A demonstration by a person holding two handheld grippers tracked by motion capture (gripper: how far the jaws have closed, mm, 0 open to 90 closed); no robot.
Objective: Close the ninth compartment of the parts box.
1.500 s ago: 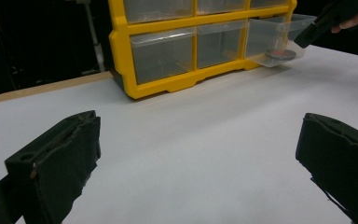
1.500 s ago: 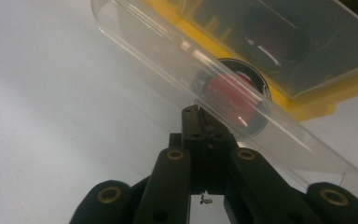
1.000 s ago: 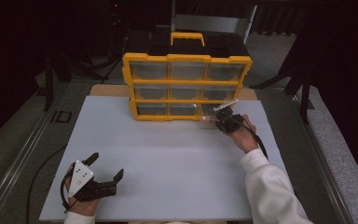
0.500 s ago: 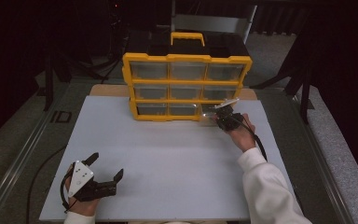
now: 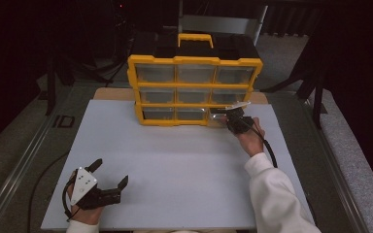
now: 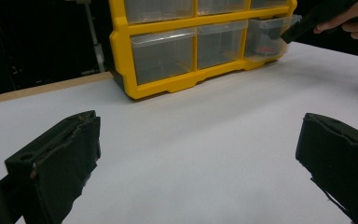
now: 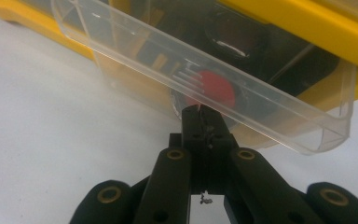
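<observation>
The right hand-held gripper (image 5: 229,116) has its jaws pressed together on the front lip of the drawer (image 7: 205,88), the clear one at the bottom right of the yellow cabinet (image 5: 194,87). The drawer sits straight ahead of that gripper, part way out, with a red piece (image 7: 214,91) just behind its front wall.

To do this pull well, I would draw straight back along the drawer's own line, level with the counter (image 5: 175,160), keeping the pinch low on the lip so it does not slip off. A slow, even pull should keep the light cabinet from sliding along.

The left hand-held gripper (image 5: 108,182) rests spread wide on the counter, well apart from the cabinet; it could brace the frame.
</observation>
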